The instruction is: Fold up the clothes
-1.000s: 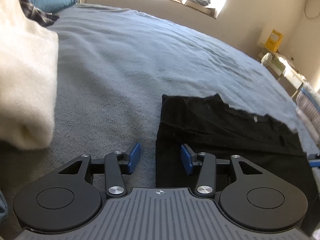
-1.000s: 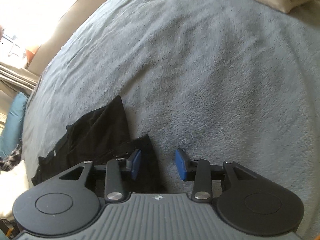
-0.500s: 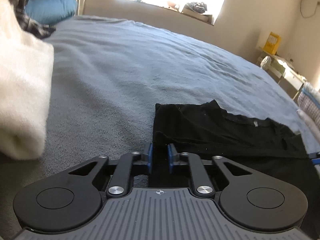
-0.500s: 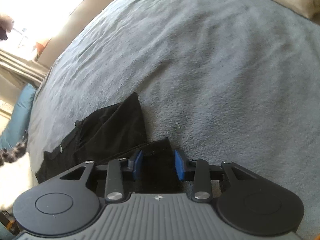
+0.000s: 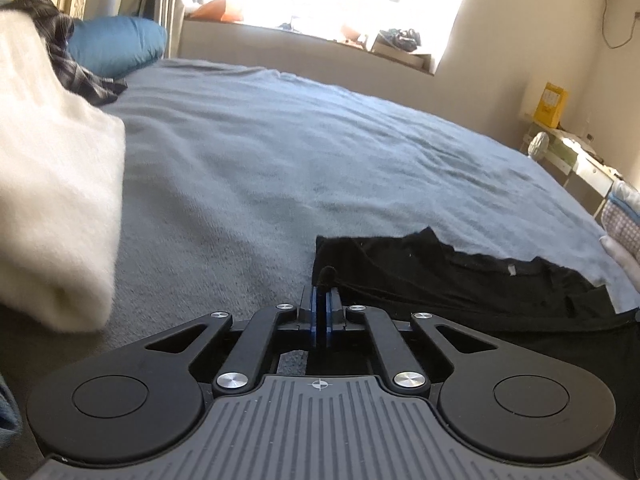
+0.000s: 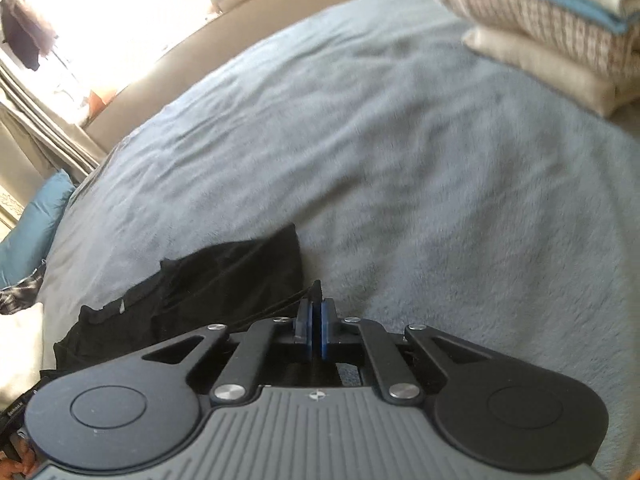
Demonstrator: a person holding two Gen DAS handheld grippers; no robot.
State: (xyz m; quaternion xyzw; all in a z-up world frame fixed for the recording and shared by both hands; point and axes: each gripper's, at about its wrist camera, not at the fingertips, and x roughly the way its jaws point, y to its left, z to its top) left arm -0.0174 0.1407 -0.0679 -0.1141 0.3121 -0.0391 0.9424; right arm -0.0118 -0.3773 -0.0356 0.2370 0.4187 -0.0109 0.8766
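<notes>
A black garment (image 5: 460,276) lies partly folded on the grey bed cover (image 5: 320,152). In the left wrist view my left gripper (image 5: 321,300) is shut on the garment's near left corner, and a small bunch of black cloth sticks up between the blue pads. In the right wrist view the same black garment (image 6: 224,280) spreads to the left, and my right gripper (image 6: 316,312) is shut on its near right corner, with a thin edge of cloth showing above the pads. Both corners look lifted slightly off the grey bed cover (image 6: 400,160).
A white folded cloth (image 5: 52,208) lies close on the left, with a plaid garment (image 5: 76,64) and a blue pillow (image 5: 120,44) behind it. A stack of folded clothes (image 6: 552,28) sits at the far right of the bed. A small table (image 5: 576,156) stands beside the bed.
Both grippers went from open to shut, each closing on a near corner of the black garment. Both views have tilted up, and the corners have risen a little.
</notes>
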